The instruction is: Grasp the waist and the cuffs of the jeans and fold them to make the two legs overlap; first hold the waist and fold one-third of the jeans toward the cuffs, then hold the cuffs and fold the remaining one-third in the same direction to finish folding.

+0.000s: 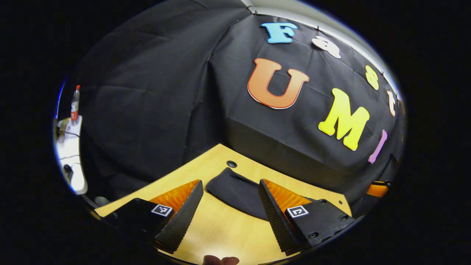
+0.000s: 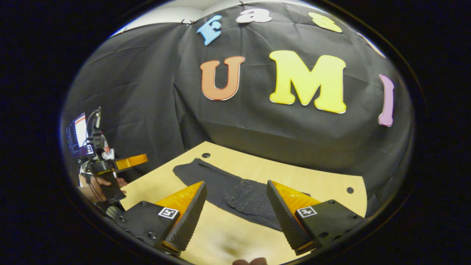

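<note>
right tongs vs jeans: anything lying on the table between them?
Nothing: in the right gripper view, bare wooden table runs from the open right tongs up to the near edge of the dark jeans, which lie flat ahead.

Both views are dim, because the black cloth wall soaks up most of the light. The table (image 1: 228, 235) looks bright and a little shiny close to the camera. Straight edges bend near the rim of each round picture. The dark jeans (image 2: 235, 191) show little detail, and things at the sides look small and fuzzy.
</note>
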A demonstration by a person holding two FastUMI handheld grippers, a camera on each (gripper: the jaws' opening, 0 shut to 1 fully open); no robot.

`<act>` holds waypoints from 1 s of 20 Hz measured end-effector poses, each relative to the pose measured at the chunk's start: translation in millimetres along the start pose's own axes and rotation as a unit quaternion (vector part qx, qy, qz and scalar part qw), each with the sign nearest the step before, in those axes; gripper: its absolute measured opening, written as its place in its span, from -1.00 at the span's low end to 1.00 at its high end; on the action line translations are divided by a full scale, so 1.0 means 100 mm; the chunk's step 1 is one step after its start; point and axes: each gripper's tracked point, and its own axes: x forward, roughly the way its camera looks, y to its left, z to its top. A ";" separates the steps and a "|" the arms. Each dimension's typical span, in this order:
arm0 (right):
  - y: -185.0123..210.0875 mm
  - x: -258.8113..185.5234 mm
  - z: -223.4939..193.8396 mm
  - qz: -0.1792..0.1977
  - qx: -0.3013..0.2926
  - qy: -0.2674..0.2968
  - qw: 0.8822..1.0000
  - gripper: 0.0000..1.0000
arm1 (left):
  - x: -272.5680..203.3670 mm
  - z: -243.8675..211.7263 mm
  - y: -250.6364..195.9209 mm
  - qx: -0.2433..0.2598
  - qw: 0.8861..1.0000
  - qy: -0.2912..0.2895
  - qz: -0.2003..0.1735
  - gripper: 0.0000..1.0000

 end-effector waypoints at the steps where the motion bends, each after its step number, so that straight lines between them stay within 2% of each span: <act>1: -0.10 -0.11 0.01 -0.011 0.003 -0.002 1.000 0.93 | 0.09 -0.06 -0.01 -0.021 1.000 0.008 -0.005 0.94; 5: -0.57 -0.47 -0.13 -0.063 0.007 0.008 0.998 0.92 | 0.34 -0.34 0.07 -0.111 0.993 0.039 -0.021 0.95; 7: -0.72 -0.60 -0.25 -0.082 0.019 0.020 0.996 0.93 | 0.43 -0.43 0.09 -0.172 0.983 0.050 -0.032 0.95; 9: -0.83 -0.71 -0.32 -0.097 0.030 0.026 0.995 1.00 | 0.59 -0.57 0.15 -0.212 0.974 0.073 -0.021 0.94; 11: -0.95 -0.81 -0.39 -0.110 0.035 0.033 0.993 0.93 | 0.79 -0.74 0.17 -0.252 0.962 0.106 -0.024 0.94; 14: -1.07 -0.90 -0.49 -0.128 0.040 0.045 0.990 0.93 | 0.98 -0.85 0.33 -0.326 0.934 0.141 -0.029 0.94; 16: -1.13 -0.94 -0.54 -0.138 0.047 0.050 0.988 0.93 | 1.10 -0.93 0.44 -0.348 0.925 0.152 -0.028 0.94; 20: -1.22 -0.95 -0.64 -0.151 0.067 0.063 0.984 0.93 | 1.30 -1.07 0.39 -0.354 0.918 0.178 -0.029 0.93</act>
